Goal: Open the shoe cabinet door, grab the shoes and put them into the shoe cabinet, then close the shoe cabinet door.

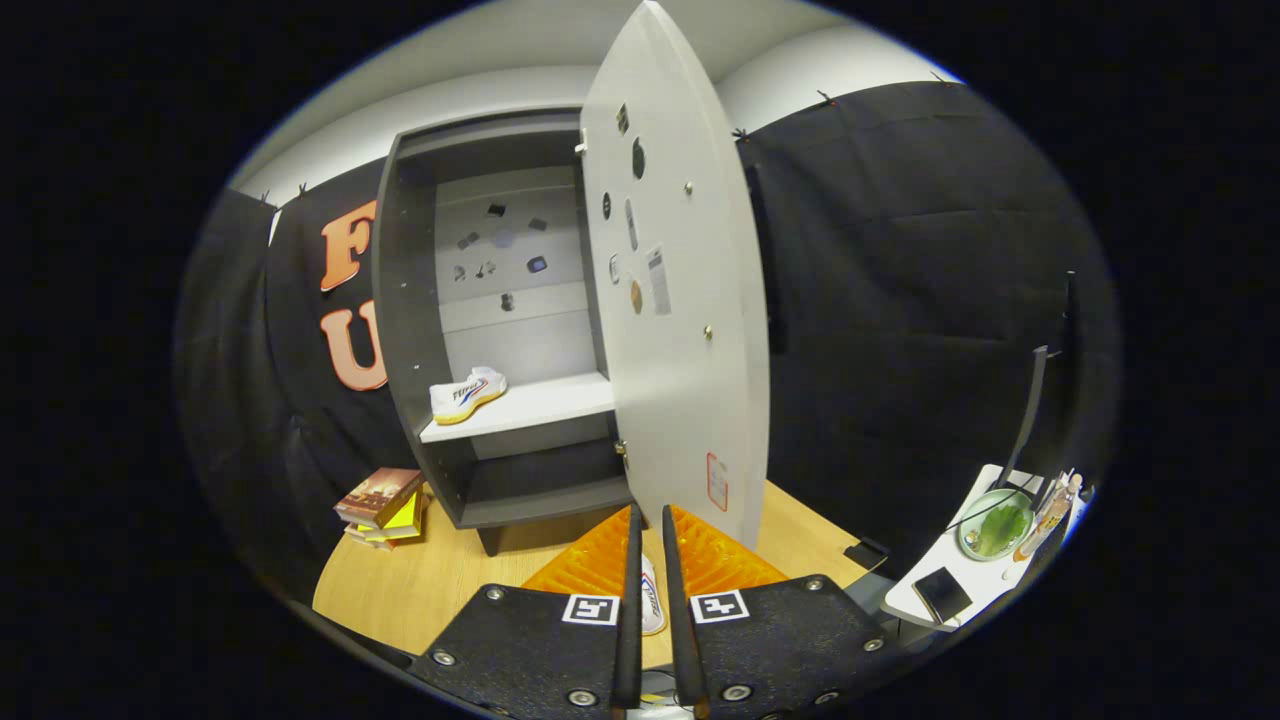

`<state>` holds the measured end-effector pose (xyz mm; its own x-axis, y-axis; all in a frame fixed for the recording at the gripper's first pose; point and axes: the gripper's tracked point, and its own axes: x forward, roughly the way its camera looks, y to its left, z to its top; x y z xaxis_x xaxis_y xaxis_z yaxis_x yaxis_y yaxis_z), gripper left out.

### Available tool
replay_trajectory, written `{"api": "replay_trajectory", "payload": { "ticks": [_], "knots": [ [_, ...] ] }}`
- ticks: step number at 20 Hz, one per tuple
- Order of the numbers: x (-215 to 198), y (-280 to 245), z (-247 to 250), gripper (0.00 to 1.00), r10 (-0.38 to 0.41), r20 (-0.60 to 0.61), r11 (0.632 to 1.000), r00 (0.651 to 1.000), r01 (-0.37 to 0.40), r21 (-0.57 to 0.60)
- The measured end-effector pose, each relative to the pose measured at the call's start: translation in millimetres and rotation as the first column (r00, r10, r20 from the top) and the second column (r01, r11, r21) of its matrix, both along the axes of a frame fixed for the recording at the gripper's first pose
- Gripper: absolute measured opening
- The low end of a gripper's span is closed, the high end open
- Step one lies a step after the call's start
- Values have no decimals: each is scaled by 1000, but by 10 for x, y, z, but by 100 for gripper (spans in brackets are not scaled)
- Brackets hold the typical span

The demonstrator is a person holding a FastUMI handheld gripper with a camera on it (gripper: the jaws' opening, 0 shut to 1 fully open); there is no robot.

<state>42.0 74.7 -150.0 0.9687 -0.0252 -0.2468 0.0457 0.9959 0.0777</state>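
Shoe cabinet open, one shoe shelved, gripper low before the door.

From the left: a stack of books lies on the wooden floor beside the cabinet's foot. Inside the cabinet, a white shoe with a yellow sole rests on the pale shelf, toward its left end. The grey door stands swung out, edge-on toward the camera. The gripper is level and points at the door's lower edge, its fingers drawn narrow with only a slim gap. A second white shoe shows through that gap, lying just ahead; whether the pads press it cannot be told. To the right sits a small white table carrying a glass bowl.
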Motion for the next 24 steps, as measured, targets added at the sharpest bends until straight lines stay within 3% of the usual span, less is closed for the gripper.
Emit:
{"api": "replay_trajectory", "payload": {
  "ticks": [7,11,17,20,24],
  "knots": [
    [352,588,-754,18,125,-114,988,986,-134,-72],
    [638,734,-1261,26,146,-186,974,972,-174,-142],
    [955,799,-1988,56,162,-297,955,941,-225,-194],
    [1073,775,-2324,81,153,-363,949,919,-239,-205],
    [1202,679,-2678,85,123,-422,945,898,-236,-226]
  ]
}}
